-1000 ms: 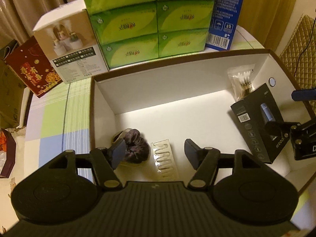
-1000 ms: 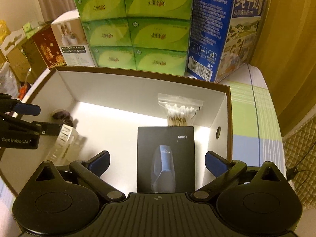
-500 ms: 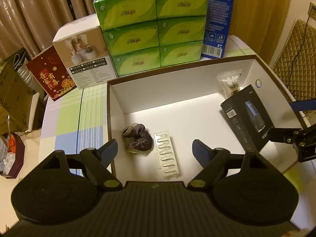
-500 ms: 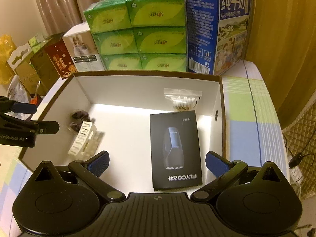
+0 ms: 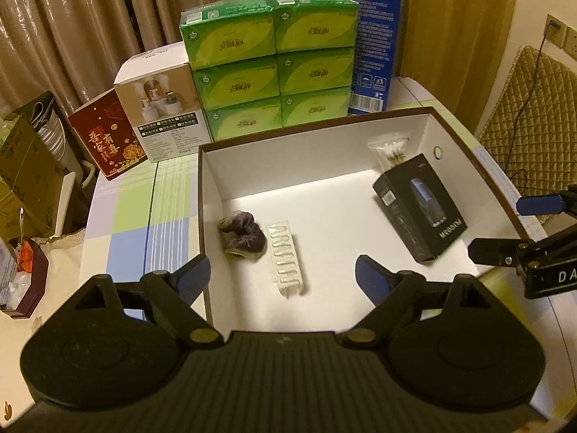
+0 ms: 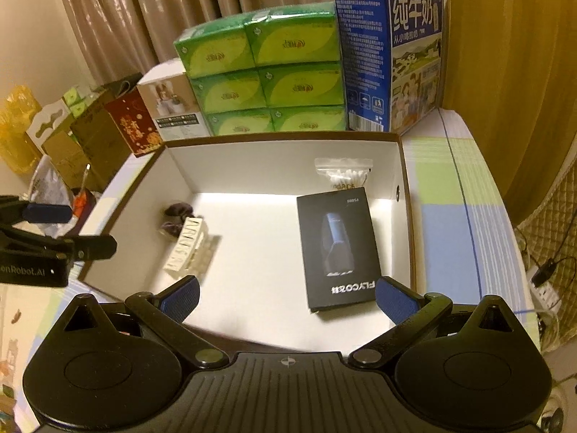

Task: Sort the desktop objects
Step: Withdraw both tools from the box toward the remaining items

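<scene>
Left wrist view: left gripper (image 5: 282, 274) jaws were opening, empty, above the box (image 5: 324, 124); right gripper (image 6: 287, 294) stood wide, empty.

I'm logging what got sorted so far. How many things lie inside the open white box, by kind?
Dark purple hair scrunchie: 1
Clear plastic clip strip: 1
Black boxed shaver package: 1
Bag of cotton swabs: 1
Total: 4, all lying in the white box.
</scene>
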The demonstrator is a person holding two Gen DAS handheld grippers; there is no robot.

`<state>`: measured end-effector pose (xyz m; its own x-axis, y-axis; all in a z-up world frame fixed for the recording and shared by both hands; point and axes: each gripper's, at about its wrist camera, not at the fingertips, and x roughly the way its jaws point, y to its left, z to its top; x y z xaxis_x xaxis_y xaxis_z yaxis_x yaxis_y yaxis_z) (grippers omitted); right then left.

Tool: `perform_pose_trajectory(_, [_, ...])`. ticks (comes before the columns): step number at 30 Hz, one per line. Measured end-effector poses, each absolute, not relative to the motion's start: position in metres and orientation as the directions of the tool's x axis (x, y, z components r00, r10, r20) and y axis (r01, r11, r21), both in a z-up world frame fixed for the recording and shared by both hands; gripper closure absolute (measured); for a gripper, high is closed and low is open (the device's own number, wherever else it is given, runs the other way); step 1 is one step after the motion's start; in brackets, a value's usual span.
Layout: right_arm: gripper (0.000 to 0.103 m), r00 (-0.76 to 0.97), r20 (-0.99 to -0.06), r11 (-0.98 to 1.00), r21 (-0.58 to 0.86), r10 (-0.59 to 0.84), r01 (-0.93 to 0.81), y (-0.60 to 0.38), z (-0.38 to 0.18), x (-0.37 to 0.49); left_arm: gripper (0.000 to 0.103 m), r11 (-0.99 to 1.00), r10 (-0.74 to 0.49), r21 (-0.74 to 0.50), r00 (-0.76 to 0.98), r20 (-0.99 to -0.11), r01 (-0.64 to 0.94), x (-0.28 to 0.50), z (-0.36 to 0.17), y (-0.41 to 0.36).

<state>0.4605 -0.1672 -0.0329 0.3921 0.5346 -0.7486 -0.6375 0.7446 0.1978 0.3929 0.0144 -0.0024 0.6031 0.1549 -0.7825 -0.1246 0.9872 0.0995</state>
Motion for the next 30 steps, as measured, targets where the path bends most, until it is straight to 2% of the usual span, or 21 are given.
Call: perform_pose_trajectory(30, [0.002, 0.351, -0.754, 0.716, 0.218, 0.555, -0.663, -0.2, -0.03, 0.364, 0.018, 0.989, 0.095, 0.008, 0.596, -0.797, -0.148, 0.272, -0.005, -0.004])
